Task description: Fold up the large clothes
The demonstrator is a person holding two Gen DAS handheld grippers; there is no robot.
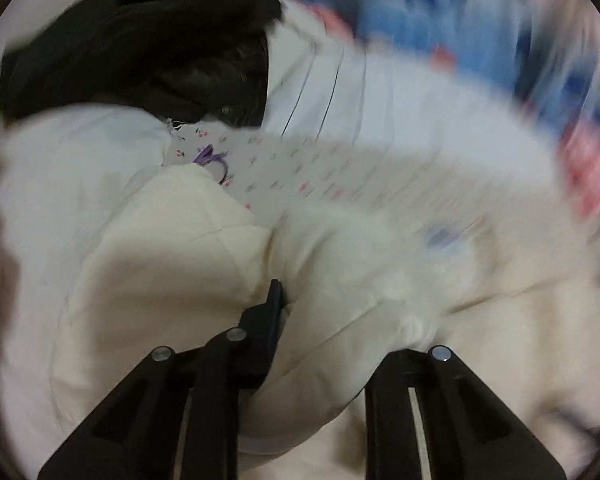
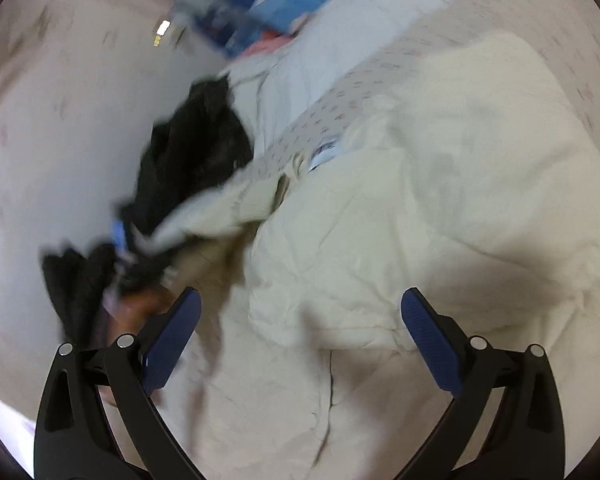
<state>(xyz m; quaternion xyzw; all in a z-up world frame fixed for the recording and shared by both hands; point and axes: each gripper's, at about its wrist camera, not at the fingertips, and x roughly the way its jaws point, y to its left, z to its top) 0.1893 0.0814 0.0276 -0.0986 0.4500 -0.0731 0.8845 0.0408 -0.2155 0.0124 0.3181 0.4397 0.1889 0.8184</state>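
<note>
Left gripper [image 1: 296, 308]: matte black plastic, two-bar linkage arms on each side, round silver pins at the joints, long slots cut through the arms nearest the camera. Right gripper [image 2: 300, 336]: same black linkage frame and silver pins, with fingers [image 2: 172, 340] faced in dark blue textured pads. Beyond its left finger, a blurred hand [image 2: 140, 304] on another black gripper.
</note>
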